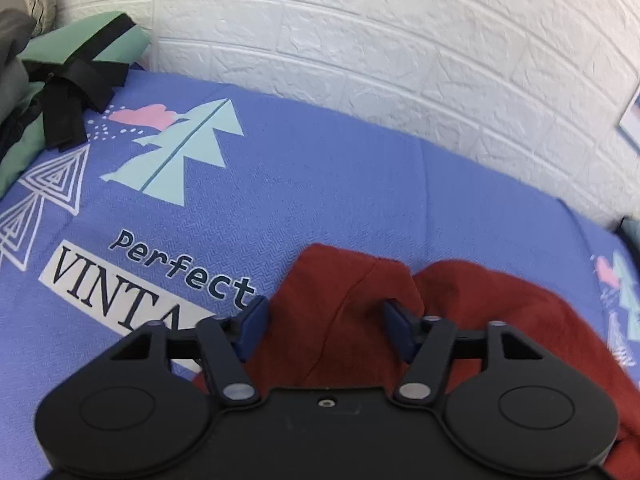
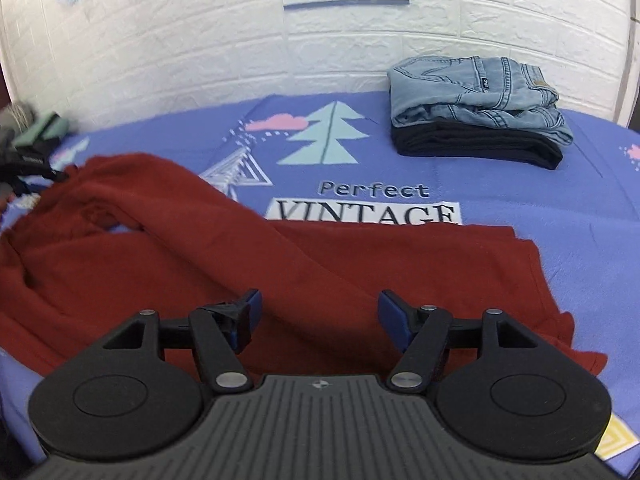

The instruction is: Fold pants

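Red pants point(image 2: 200, 248) spread on the bed point(image 2: 520, 208), long axis left to right. Leg ends bunched beneath left gripper point(image 1: 326, 328), broader end below right gripper point(image 2: 320, 320). Both released, hovering, grasping nothing.

Left gripper point(image 1: 326, 330) and right gripper point(image 2: 318, 322) fingers spread.
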